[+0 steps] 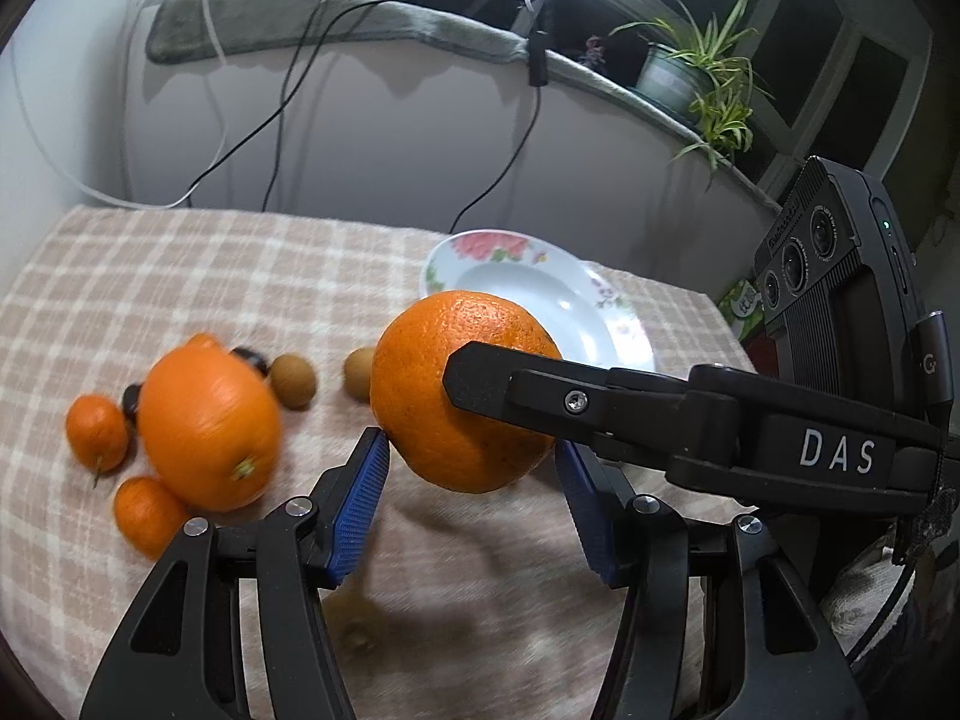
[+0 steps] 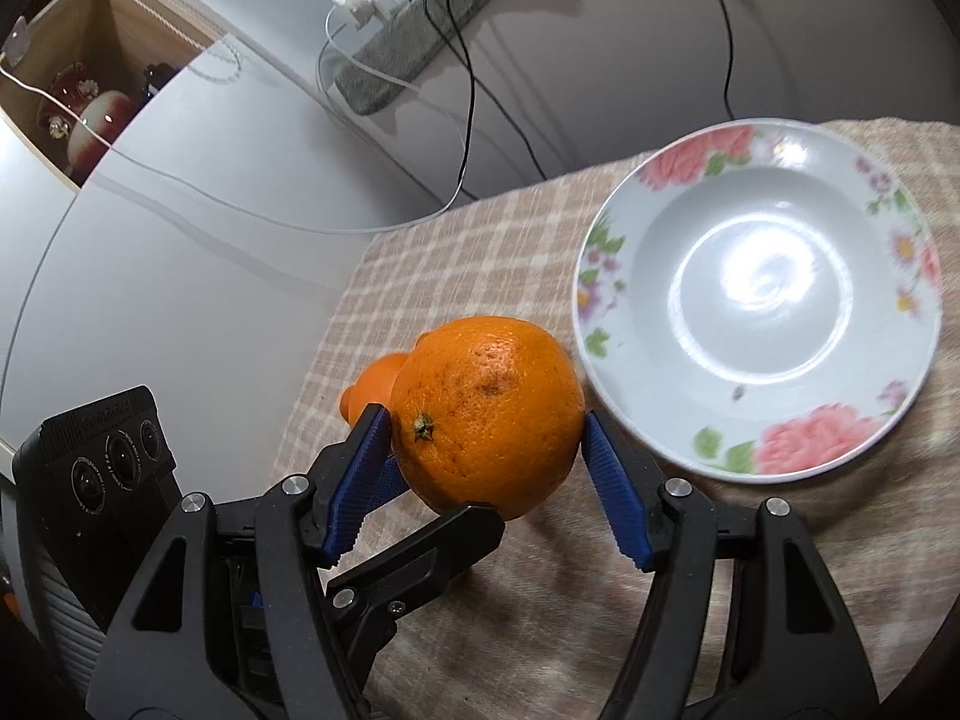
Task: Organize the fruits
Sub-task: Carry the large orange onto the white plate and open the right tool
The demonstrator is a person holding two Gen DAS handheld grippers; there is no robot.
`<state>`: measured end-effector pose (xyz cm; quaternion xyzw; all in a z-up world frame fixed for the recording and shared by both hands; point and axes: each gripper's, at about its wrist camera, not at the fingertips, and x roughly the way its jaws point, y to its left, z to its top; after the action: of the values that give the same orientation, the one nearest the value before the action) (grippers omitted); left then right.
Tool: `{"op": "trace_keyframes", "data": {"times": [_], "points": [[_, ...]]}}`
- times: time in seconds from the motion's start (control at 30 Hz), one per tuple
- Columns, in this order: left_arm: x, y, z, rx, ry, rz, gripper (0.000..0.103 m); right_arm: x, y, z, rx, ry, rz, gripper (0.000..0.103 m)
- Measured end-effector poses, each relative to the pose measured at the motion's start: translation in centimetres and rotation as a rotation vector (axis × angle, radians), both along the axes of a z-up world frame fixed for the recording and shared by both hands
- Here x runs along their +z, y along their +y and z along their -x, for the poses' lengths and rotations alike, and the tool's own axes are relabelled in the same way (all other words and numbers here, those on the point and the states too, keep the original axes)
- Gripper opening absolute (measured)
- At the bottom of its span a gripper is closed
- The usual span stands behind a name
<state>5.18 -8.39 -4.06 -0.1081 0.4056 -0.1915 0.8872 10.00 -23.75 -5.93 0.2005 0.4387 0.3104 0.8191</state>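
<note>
Both the left tongs (image 1: 471, 450) and right tongs (image 2: 486, 438) clamp one large round orange (image 2: 486, 414), lifted just beside an empty flowered white plate (image 2: 762, 420) on the checked-cloth bench (image 1: 180, 276).

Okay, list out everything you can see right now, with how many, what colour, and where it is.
large orange: one, orange, lifted between both grippers
second orange: one, orange, on the cloth, left
mandarins: two, orange, beside the second orange
brown fruits: two, brown, mid-cloth
dark fruits: two, near-black, behind the second orange
plate: one, white, floral rim, empty
cloth: one, beige check, covering the table
potted plant: one, green, on the ledge
left gripper: black, blue pads, flanking the large orange
right gripper: same, pads on its sides
</note>
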Motion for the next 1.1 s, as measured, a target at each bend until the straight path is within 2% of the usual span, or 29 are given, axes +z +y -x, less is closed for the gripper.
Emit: {"op": "trace_keyframes", "data": {"times": [0.43, 0.97, 1.1], "points": [[-0.1, -3.7, -2.0, -0.058, -0.003, -0.005, 0.057, 0.2, -4.5, -0.5, -0.064, -0.003, 0.011, 0.069], [-0.9, -6.4, -3.2, -0.104, 0.025, -0.041, 0.054, -0.8, -6.7, -1.8, -0.109, 0.025, 0.059, 0.069], [-0.5, -6.5, -3.2, -0.109, 0.009, -0.046, 0.054, -0.3, -6.8, -1.6, -0.107, 0.008, 0.055, 0.069]]}}
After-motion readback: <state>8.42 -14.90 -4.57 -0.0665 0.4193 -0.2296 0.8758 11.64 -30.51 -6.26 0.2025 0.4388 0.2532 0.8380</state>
